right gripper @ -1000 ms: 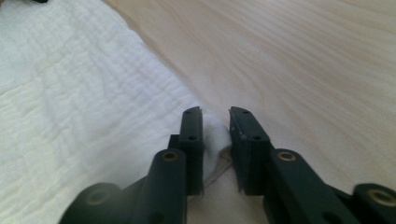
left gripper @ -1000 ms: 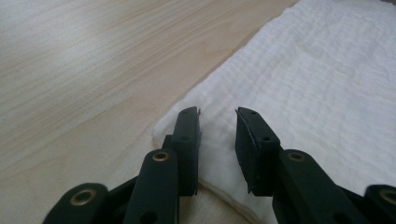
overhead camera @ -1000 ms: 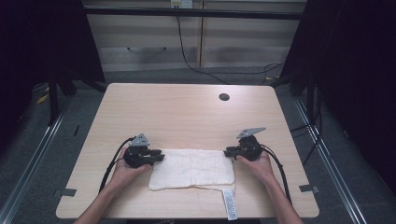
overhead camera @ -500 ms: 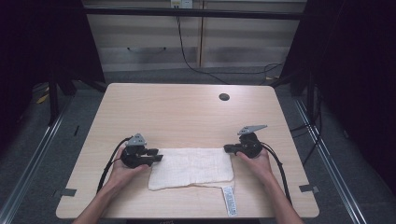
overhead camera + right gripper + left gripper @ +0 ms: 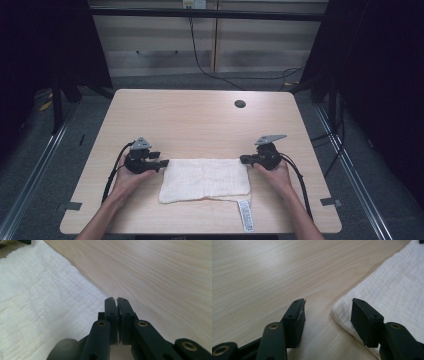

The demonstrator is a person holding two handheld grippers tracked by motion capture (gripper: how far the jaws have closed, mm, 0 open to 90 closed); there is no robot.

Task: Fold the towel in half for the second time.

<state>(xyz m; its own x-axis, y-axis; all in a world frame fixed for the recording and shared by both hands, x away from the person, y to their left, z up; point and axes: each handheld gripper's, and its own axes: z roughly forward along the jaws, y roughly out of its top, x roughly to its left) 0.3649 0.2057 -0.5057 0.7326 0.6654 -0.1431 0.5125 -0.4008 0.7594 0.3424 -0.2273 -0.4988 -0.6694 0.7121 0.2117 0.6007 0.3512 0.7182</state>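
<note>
White folded cloth (image 5: 205, 180) lies flat on the near middle of the light wood table (image 5: 200, 120), long side running left to right, between the two grippers. A white label tag (image 5: 245, 216) sticks out from its near right corner toward the table's front edge.

Left gripper (image 5: 161, 163) sits at the cloth's left edge, far corner. Its jaws have just been opening and stand wide apart; in the left gripper view (image 5: 328, 315) the folded cloth corner (image 5: 342, 315) lies in the gap, close to one jaw, no pad pressing on it. Released.

Right gripper (image 5: 244, 159) sits at the cloth's right edge, far corner. In the right gripper view (image 5: 116, 302) the jaws are clenched pad to pad. Tips rest at the cloth's edge (image 5: 50, 302); whether a bit of fabric is pinched there I cannot tell.

Both hands rest low on the table, left hand (image 5: 131, 176), right hand (image 5: 272, 172). Round dark grommet hole (image 5: 240, 104) sits near the far right of the table, well apart from the cloth.
</note>
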